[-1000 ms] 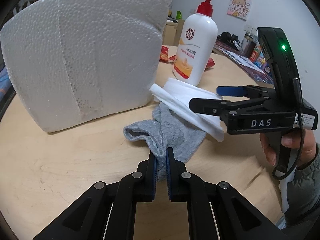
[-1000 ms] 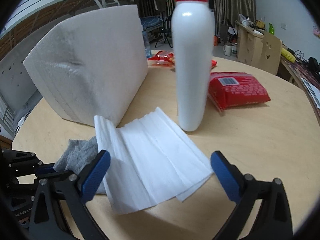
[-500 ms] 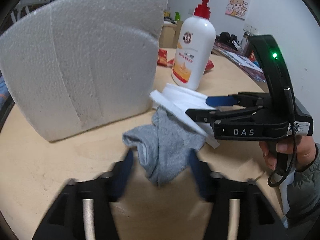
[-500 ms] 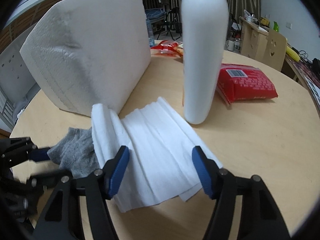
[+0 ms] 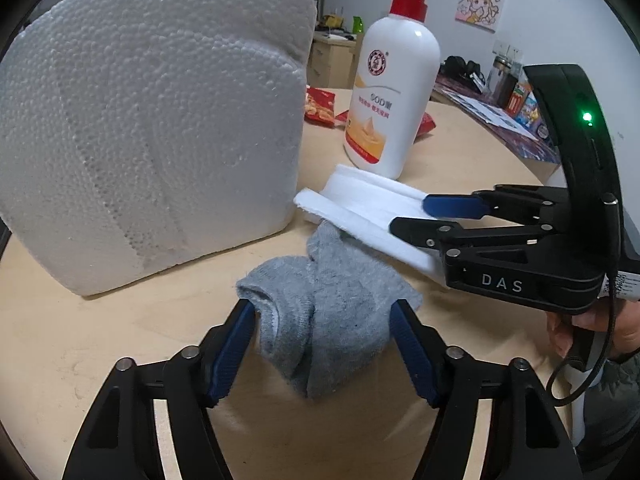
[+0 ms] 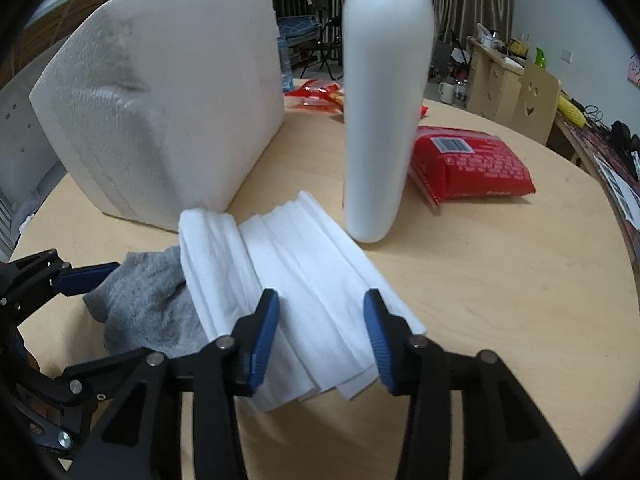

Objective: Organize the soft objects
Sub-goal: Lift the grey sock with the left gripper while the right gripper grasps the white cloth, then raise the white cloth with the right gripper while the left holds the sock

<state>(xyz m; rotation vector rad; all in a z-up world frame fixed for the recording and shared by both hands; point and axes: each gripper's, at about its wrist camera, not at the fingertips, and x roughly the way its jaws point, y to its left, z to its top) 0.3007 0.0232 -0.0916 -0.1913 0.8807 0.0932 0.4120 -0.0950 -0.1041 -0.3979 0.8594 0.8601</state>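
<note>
A crumpled grey sock point(image 5: 332, 304) lies on the round wooden table point(image 5: 100, 340). My left gripper point(image 5: 320, 320) straddles it, jaws closing, blue pads just at the sock's two sides. One end of the sock is tucked under a folded white tissue stack point(image 6: 304, 248). My right gripper point(image 6: 320, 336) reaches over that stack with its jaws closing. Wrinkled tissue lies between its pads and spreads past both. In the left wrist view the right gripper point(image 5: 408, 214) comes in from the right, held by a hand point(image 5: 624, 332). The sock point(image 6: 148, 312) shows left of the tissue.
A big white foam block point(image 5: 152, 120) stands just behind the sock. A white pump bottle point(image 6: 384, 120) with a red top stands right behind the tissue. A red packet point(image 6: 472, 164) lies beyond it, and red snack wrappers point(image 5: 320, 106) lie farther back.
The left jaws, shut on the sock's near tip, let go, opened and slid forward around its bulk. The right jaws narrowed from wide over the tissue, whose left edge bunched up.
</note>
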